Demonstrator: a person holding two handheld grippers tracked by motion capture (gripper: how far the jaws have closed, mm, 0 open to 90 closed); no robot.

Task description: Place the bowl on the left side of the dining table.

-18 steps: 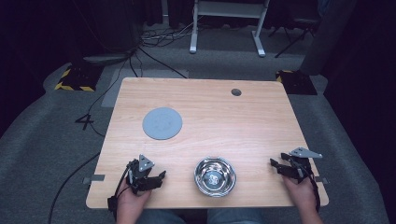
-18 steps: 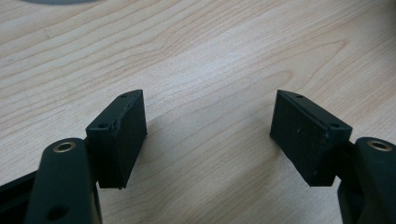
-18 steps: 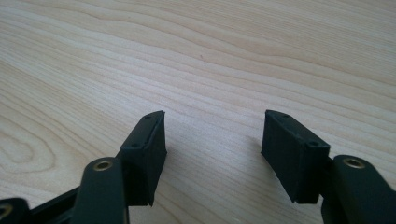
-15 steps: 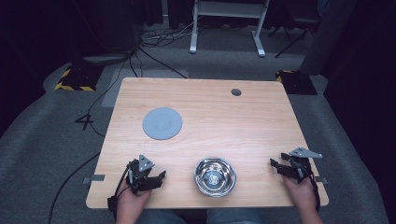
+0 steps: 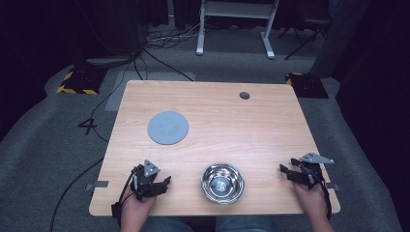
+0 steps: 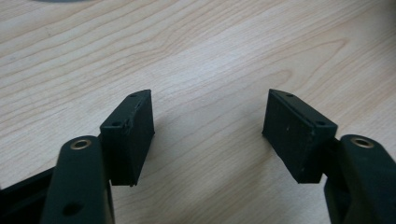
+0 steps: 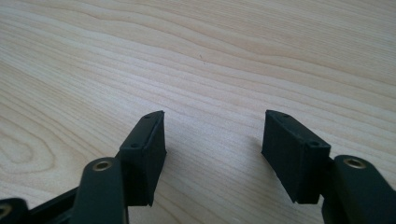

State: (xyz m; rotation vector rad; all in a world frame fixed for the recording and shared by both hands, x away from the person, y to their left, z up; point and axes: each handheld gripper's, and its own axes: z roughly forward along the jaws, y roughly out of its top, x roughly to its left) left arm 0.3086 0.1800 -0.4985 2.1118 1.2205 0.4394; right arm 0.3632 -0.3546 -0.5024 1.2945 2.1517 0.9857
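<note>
A shiny metal bowl (image 5: 223,182) sits near the table's front edge, between the two hands. A flat grey round disc (image 5: 168,127) lies left of centre on the wooden table (image 5: 232,125). My left gripper (image 5: 157,182) rests at the front left, left of the bowl, and its jaws stand open over bare wood (image 6: 208,116). At the front right, right of the bowl, my right gripper (image 5: 286,171) is open too, with nothing between its jaws (image 7: 212,135).
A small dark round cable hole (image 5: 244,95) is set in the table at the back right. Beyond the table lie cables, a white stand's legs (image 5: 232,29) and yellow-black striped pads (image 5: 77,79) on grey carpet.
</note>
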